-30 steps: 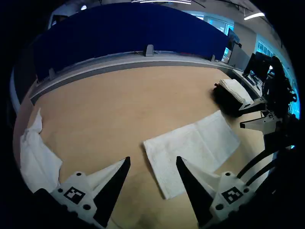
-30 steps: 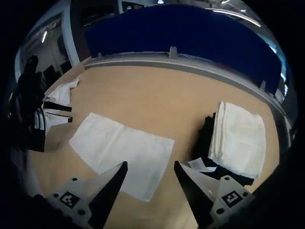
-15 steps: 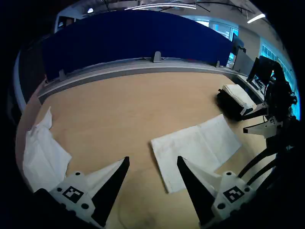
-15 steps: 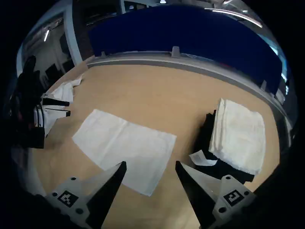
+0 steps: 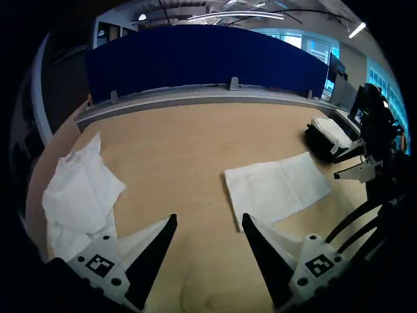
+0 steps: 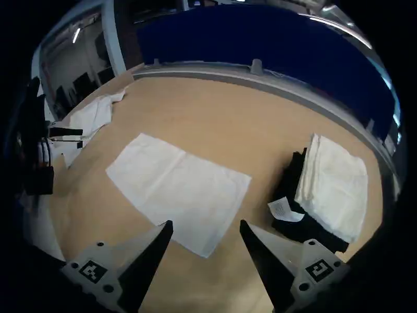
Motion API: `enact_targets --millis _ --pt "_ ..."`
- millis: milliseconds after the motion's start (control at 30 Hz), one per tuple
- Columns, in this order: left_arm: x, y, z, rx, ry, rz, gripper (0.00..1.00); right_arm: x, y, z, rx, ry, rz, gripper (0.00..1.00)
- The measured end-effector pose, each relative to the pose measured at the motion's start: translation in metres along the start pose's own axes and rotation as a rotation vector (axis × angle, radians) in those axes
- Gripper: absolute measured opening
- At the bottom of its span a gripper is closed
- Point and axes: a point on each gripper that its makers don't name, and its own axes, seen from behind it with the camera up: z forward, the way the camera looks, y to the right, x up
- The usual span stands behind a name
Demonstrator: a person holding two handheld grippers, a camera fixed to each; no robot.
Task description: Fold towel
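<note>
A white towel [image 5: 279,185] [image 6: 180,188] lies spread flat on the wooden table, with a faint crease across its middle. My left gripper [image 5: 208,221] hovers open above the table, just left of the towel's near corner, nothing between its fingers. My right gripper [image 6: 205,229] is open above the towel's near edge and holds nothing. In the left gripper view the right gripper [image 5: 352,161] shows at the far right, beyond the towel. In the right gripper view the left gripper [image 6: 65,135] shows at the far left.
A loose heap of white towels [image 5: 78,190] [image 6: 94,115] lies at one end of the table. A folded white towel [image 6: 336,185] [image 5: 331,130] rests on a black stack [image 6: 299,224] at the other end. A blue partition [image 5: 203,55] runs along the table's far edge.
Both grippers have pulled back and risen, so the towel looks smaller and farther. The left view has swung toward the heap of towels. The towel itself has not moved.
</note>
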Motion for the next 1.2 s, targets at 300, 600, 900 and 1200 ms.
enact_targets --millis 300,600,900,1200 --pt "-0.030 -0.015 -0.035 0.059 -0.011 -0.046 0.93 -0.012 -0.004 0.000 0.034 -0.038 -0.054 1.00" --pt "-0.045 -0.026 -0.058 0.095 -0.010 -0.082 0.93 -0.028 -0.007 0.003 0.046 -0.091 -0.120 1.00" --pt "-0.048 -0.032 -0.064 0.107 -0.011 -0.087 0.93 -0.048 -0.010 0.009 0.070 -0.143 -0.122 0.86" --pt "-0.051 -0.034 -0.068 0.107 -0.014 -0.093 0.93 -0.060 -0.006 0.015 0.059 -0.165 -0.097 0.64"
